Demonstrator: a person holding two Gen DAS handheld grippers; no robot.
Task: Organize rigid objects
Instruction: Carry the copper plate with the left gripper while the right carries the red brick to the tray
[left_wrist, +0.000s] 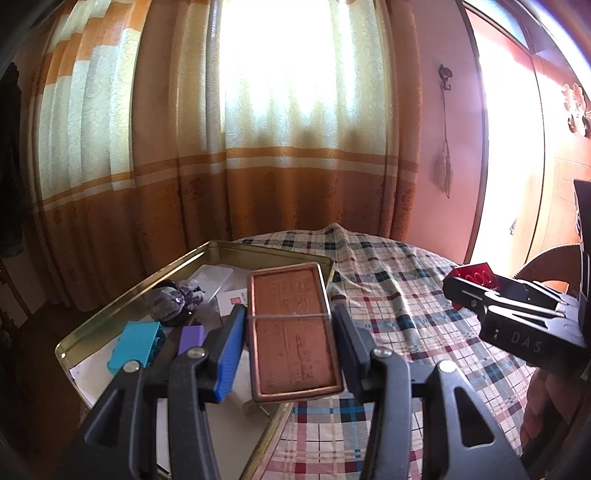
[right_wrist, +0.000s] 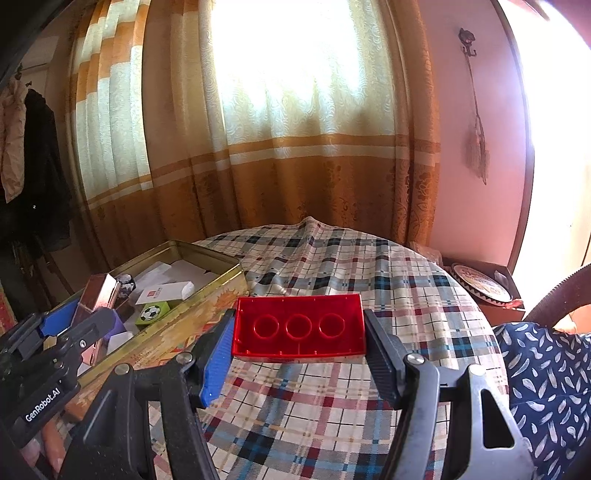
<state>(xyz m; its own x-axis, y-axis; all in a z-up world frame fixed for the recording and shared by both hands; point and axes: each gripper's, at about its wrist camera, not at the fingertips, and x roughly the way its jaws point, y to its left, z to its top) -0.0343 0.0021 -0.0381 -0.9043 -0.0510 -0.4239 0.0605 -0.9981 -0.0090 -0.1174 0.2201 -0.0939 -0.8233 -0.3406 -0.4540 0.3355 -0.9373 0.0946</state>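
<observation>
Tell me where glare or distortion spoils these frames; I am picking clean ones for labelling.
Left wrist view: the window behind the curtain is blown out, and the doorway at right flares white. Right wrist view: same blown window, the curtain bows from fisheye, yet the red brick stays sharp.

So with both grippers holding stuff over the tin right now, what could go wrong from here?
The copper case in the left gripper hangs over the tin's near edge, so released here it could catch the rim. The tin is already crowded with the teal block and purple block, leaving little room. The right gripper pinches the red brick only by its ends; it might twist loose.
</observation>
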